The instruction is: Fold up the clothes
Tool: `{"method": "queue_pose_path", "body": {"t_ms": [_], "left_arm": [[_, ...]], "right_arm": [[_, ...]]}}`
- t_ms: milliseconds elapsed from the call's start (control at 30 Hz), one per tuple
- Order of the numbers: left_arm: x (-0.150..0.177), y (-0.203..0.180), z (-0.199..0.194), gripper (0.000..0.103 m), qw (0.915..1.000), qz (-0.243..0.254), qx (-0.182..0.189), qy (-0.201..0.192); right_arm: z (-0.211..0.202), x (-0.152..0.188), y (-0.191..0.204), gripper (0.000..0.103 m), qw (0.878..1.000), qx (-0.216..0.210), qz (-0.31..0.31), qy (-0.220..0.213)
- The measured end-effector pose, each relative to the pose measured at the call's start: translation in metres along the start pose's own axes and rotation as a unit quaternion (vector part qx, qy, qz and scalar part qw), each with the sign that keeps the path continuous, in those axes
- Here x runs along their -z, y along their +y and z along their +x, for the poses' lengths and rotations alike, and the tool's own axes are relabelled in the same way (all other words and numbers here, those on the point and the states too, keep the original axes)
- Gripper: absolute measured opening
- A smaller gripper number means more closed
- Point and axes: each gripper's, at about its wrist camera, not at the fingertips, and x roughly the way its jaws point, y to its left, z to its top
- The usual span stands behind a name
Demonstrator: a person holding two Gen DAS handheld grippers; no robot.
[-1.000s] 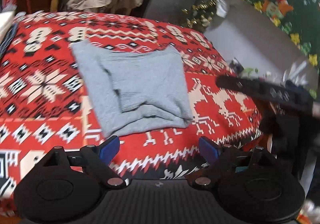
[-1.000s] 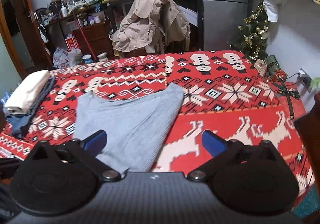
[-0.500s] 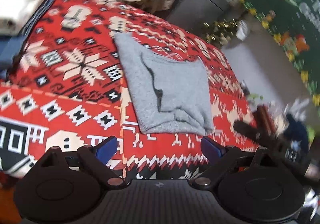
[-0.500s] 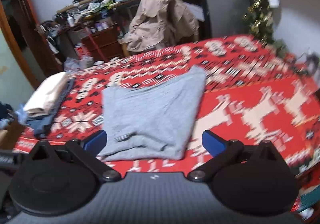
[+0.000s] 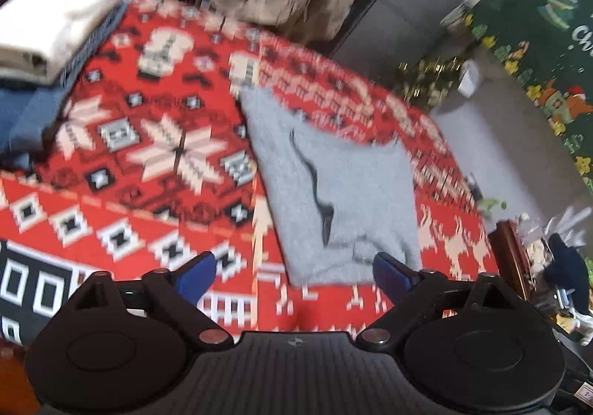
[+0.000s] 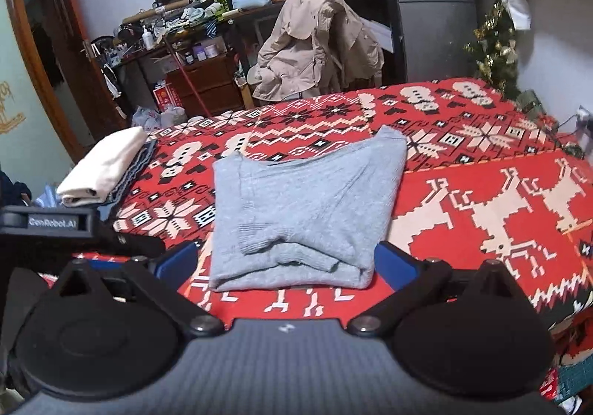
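A grey sweater lies folded on the red patterned blanket, its thick hem end nearest me. My left gripper hovers just short of that hem, jaws opening wide, with nothing pressed between the blue fingertips. In the right wrist view the grey sweater lies straight ahead on the blanket. My right gripper is open, its blue fingertips flanking the hem end without touching the cloth.
A stack of folded clothes, white on top of blue, sits at the blanket's left edge, also the stack. A beige jacket hangs over a chair behind the bed. A small Christmas tree stands at the right wall.
Both views swung left and drew closer to the sweater's hem. The folded stack came into the left view. The left jaws spread a little wider.
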Motion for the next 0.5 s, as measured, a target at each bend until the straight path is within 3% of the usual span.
{"method": "queue_pose_path", "body": {"t_ms": [200,433,500], "left_arm": [[-0.011,-0.005,0.003,0.094,1.0000,0.007,0.000,-0.001],[-0.023,-0.003,0.020,0.067,0.9992,0.008,-0.037,-0.014],[-0.026,-0.003,0.027,0.058,0.9985,0.020,-0.049,-0.014]], "right_arm": [[0.005,0.003,0.012,0.102,0.999,-0.004,-0.048,0.010],[0.019,0.006,0.024,0.097,0.999,0.005,-0.048,0.012],[0.027,0.009,0.026,0.089,0.999,0.007,-0.045,0.021]]}}
